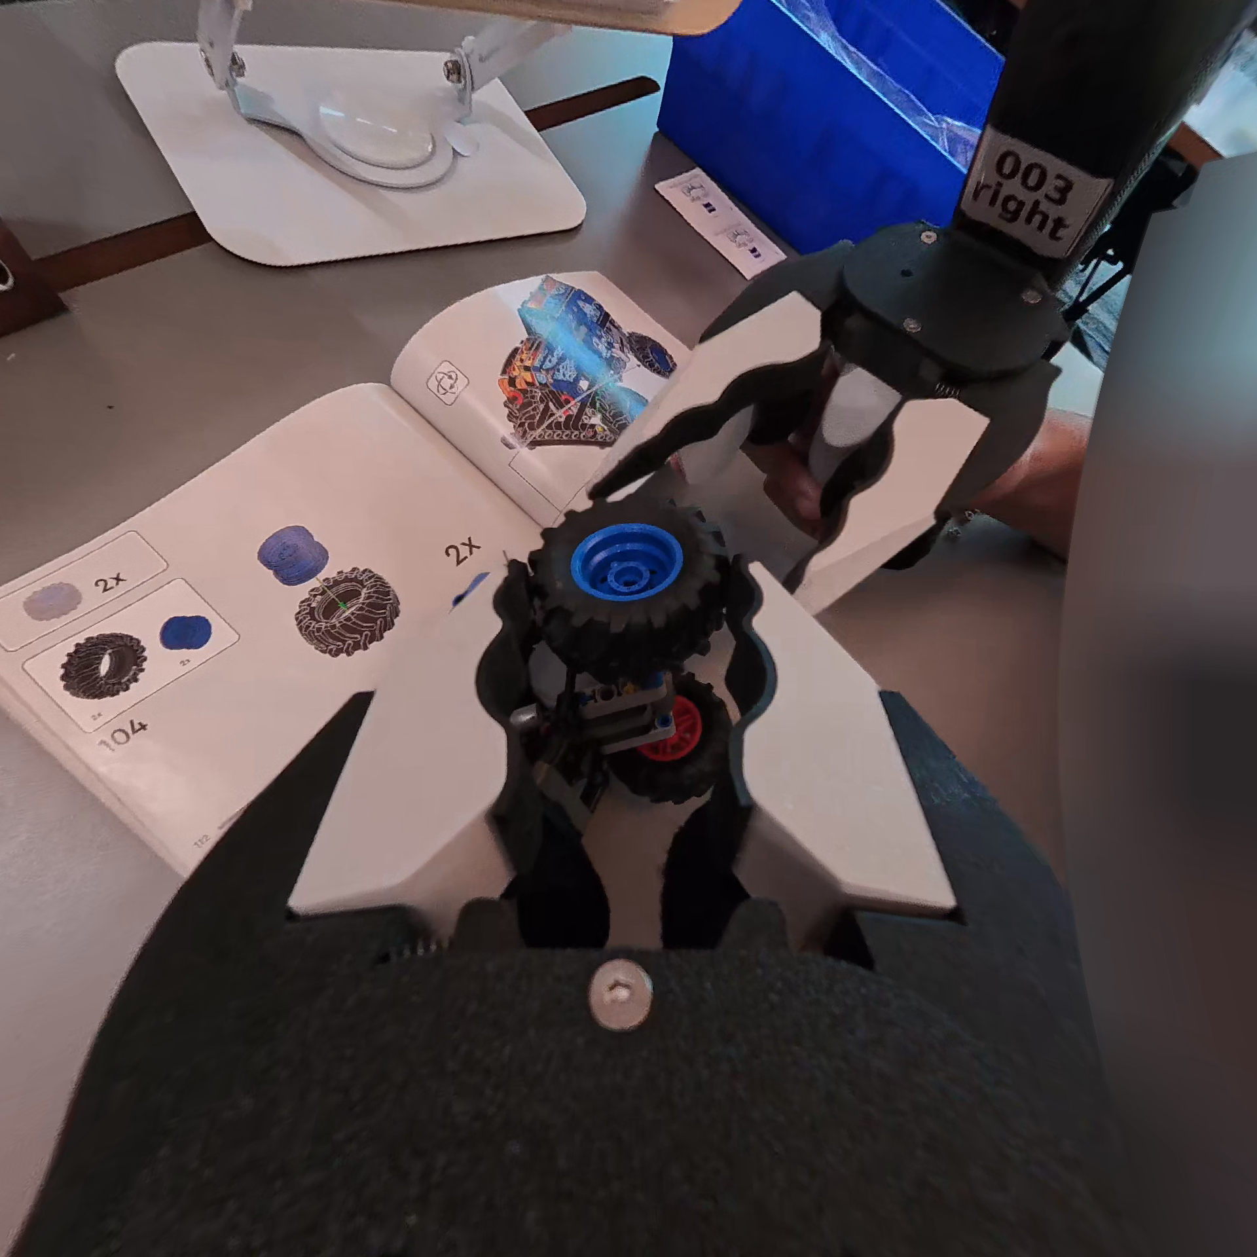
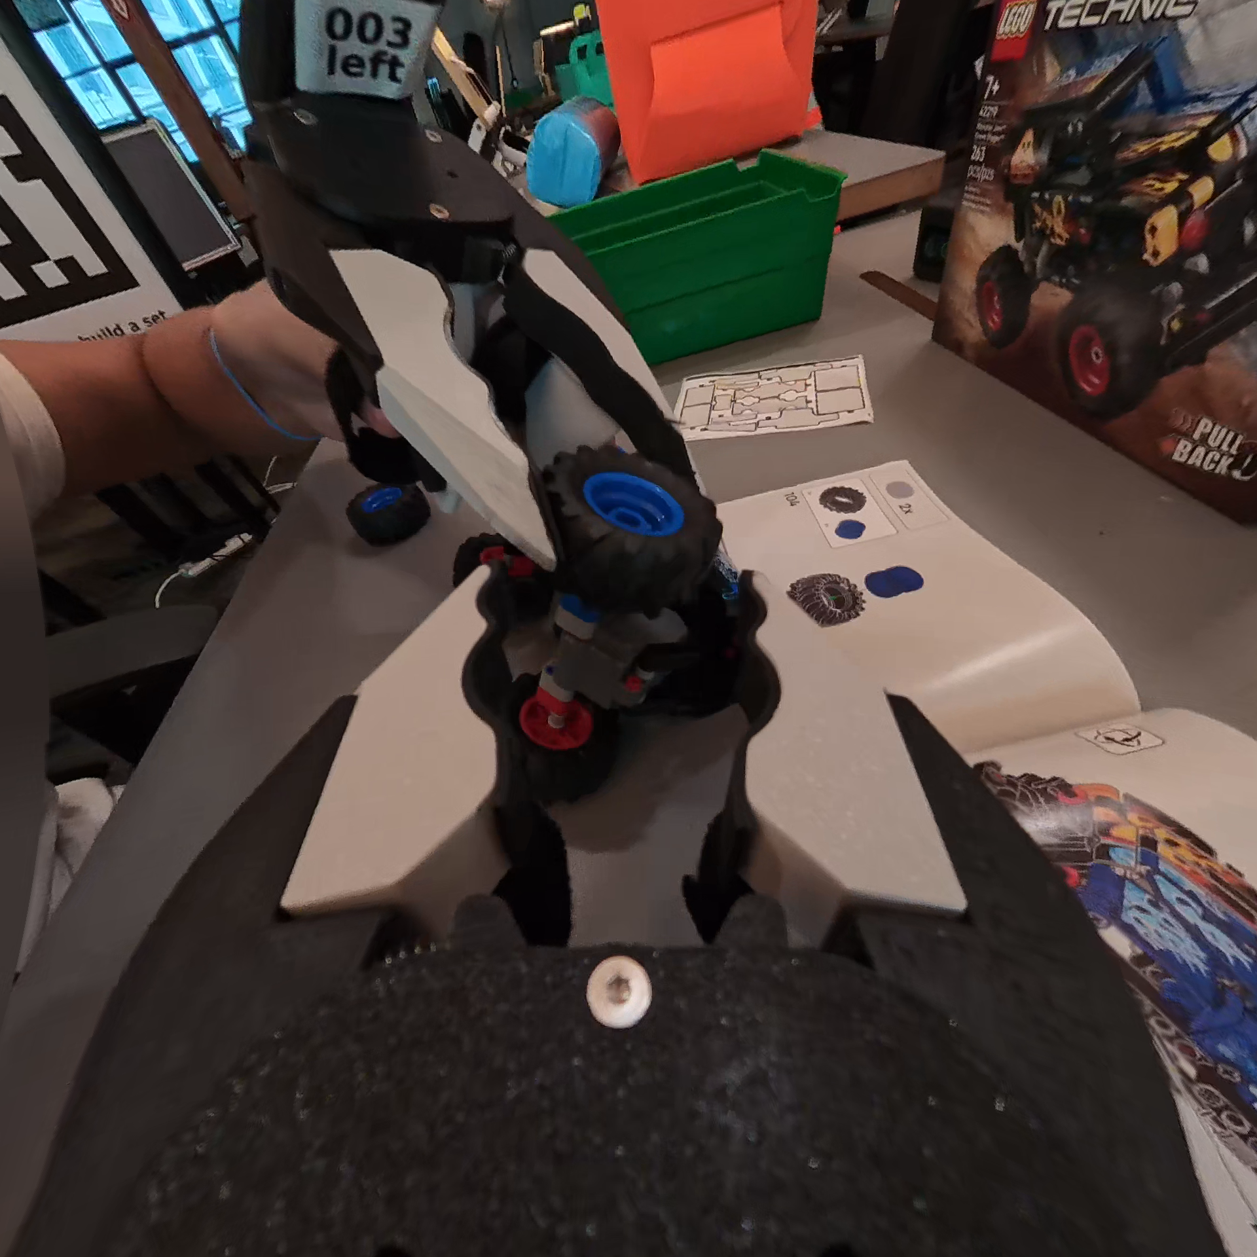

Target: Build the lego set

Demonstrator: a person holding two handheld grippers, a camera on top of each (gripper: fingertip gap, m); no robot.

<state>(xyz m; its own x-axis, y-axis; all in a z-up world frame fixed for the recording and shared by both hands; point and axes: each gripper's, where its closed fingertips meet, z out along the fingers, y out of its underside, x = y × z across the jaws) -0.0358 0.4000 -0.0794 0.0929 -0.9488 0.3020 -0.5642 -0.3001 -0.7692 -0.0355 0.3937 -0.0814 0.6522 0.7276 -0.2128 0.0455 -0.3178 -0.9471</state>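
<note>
A partly built lego truck (image 1: pixel 598 714) is held upright above the table. It has a black tyre with a blue rim (image 1: pixel 629 578) on top and a red-rimmed wheel (image 1: pixel 680 731) lower down. My left gripper (image 1: pixel 629 592) is shut on the truck at the blue-rimmed tyre (image 2: pixel 632 517). My right gripper (image 2: pixel 619 592) is open, with a finger on each side of the truck's body (image 2: pixel 598 666) and the red wheel (image 2: pixel 554 724) between them. In the left wrist view one right fingertip (image 1: pixel 602 490) is at the tyre's top edge.
The open instruction booklet (image 1: pixel 272 612) lies under the truck. A loose blue-rimmed wheel (image 2: pixel 388 507) sits on the table's left. A green bin (image 2: pixel 707 258), the set's box (image 2: pixel 1102 238), a sticker sheet (image 2: pixel 775 394), a blue bin (image 1: pixel 816 122) and a white stand base (image 1: pixel 340 156) surround it. Left and right tips are no more than a few centimetres apart.
</note>
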